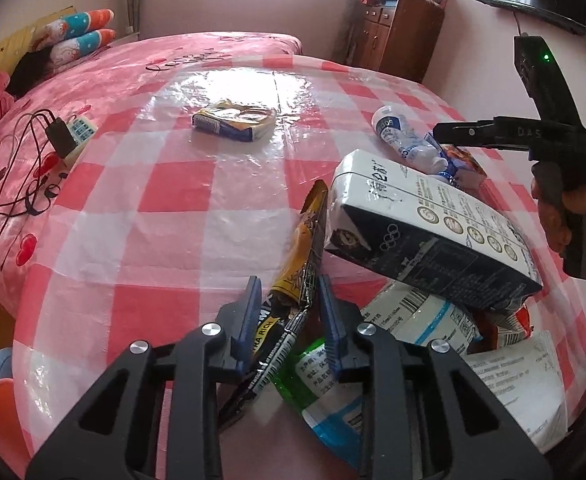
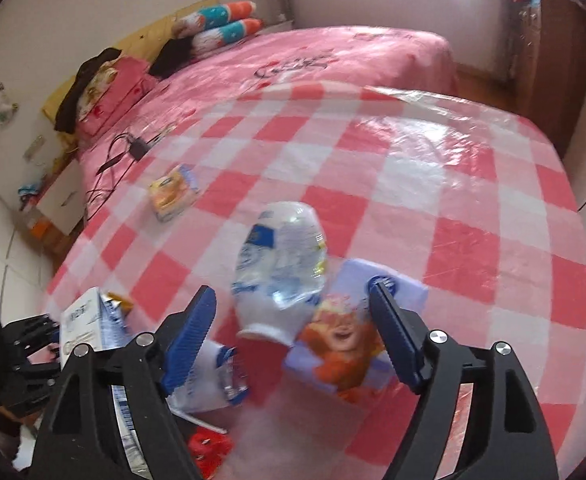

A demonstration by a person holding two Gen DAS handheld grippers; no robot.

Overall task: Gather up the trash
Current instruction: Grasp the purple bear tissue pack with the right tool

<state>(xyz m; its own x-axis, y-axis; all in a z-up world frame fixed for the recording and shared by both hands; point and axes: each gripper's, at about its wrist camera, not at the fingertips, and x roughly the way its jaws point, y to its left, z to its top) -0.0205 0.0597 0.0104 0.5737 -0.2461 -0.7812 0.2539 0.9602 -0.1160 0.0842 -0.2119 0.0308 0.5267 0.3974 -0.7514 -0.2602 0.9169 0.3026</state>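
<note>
Trash lies heaped below both grippers on the checkered worktop. Left gripper jaws are clamped on a dark snack wrapper. Right gripper jaws stand apart, a plastic bottle just ahead between them, untouched; being round, it could roll away. Farther off, a yellow packet could be forgotten.

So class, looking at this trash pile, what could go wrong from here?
1. The milk carton leans tilted on the pile; it may slide off.
2. The right gripper is open around a clear bottle that could roll away.
3. The left gripper may pinch only the thin wrapper.
</note>
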